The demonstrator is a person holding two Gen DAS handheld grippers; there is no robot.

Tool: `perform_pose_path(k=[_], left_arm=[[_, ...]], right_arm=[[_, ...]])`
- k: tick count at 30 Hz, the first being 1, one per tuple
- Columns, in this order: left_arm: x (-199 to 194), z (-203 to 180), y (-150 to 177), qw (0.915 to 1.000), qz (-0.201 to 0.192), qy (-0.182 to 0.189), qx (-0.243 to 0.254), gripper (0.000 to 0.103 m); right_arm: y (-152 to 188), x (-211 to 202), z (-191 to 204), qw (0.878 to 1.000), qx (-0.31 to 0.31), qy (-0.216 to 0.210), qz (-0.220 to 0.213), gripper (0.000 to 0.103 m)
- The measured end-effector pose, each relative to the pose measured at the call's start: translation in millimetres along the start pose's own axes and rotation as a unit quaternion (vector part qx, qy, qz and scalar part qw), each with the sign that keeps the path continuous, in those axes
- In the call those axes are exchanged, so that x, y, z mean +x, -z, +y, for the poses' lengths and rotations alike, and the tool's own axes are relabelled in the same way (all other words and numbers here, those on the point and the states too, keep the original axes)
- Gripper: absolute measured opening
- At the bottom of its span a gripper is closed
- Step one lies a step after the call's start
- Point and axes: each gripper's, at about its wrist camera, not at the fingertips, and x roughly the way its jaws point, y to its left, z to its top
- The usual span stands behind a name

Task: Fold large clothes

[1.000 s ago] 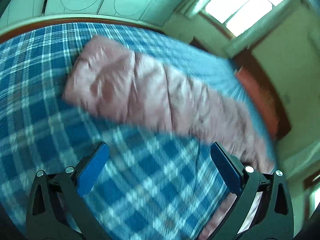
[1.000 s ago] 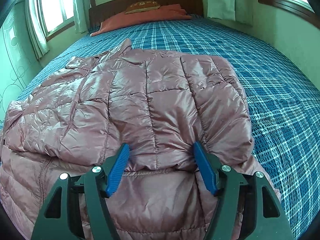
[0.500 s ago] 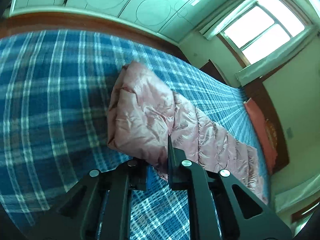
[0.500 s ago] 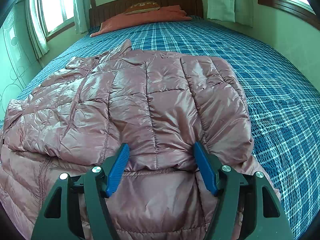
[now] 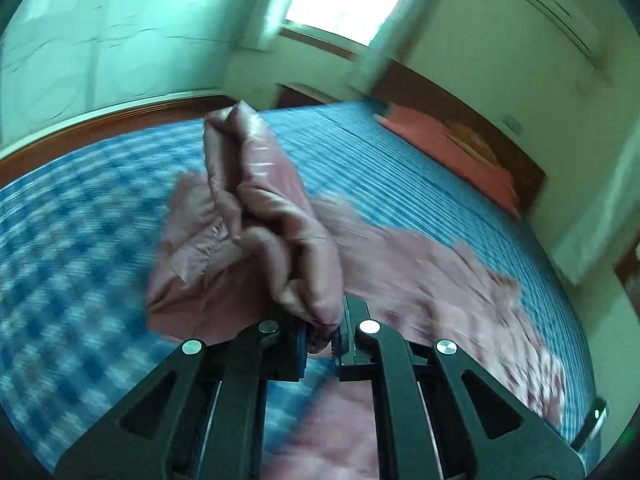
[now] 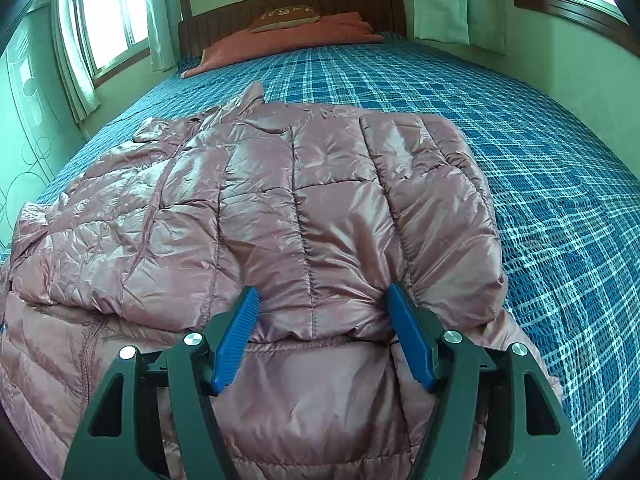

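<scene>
The bed [image 6: 520, 128] carries my pink puffer jacket [image 6: 280, 208], spread across its blue plaid cover. It looks light, puffy and slick, so I judge a hem or sleeve end the safest hold. My left gripper [image 5: 322, 338] is raised, fingers pinched narrow on a lifted sleeve [image 5: 272, 216]. My right gripper [image 6: 322, 336] sits low over the near edge, fingers wide, gripping nothing.

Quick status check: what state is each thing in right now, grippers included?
Left gripper: shut on the sleeve.
Sleeve: lifted off the bed, bunched.
Right gripper: open, fingers resting on the jacket.
Jacket: lying on the bedspread, partly folded.
Bedspread: spread flat.
</scene>
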Motion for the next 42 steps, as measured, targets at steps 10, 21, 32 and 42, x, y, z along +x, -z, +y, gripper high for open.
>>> perform_pose_path(k=[10,21,32,42], left_arm=[[41,-169,76,0.9827,0.069,0.076,0.154,0.008],[51,-224,135,0.9642,0.114,0.091,0.221,0.040],[0,-175,113,0.9698,0.095,0.098,0.202,0.059],[-10,-69,65,0.9860,0.055,0.001,0.157,0.060]], right_arm=[[1,-1,0,1.000,0.004,-0.003,-0.001,0.066],[2,-1,0,1.000,0.008,-0.007,-0.002,0.066],[0,-2,2,1.000,0.009,-0.008,0.003,0.066],[-19,-32,56,0.997,0.011,-0.081,-0.002,0.066]])
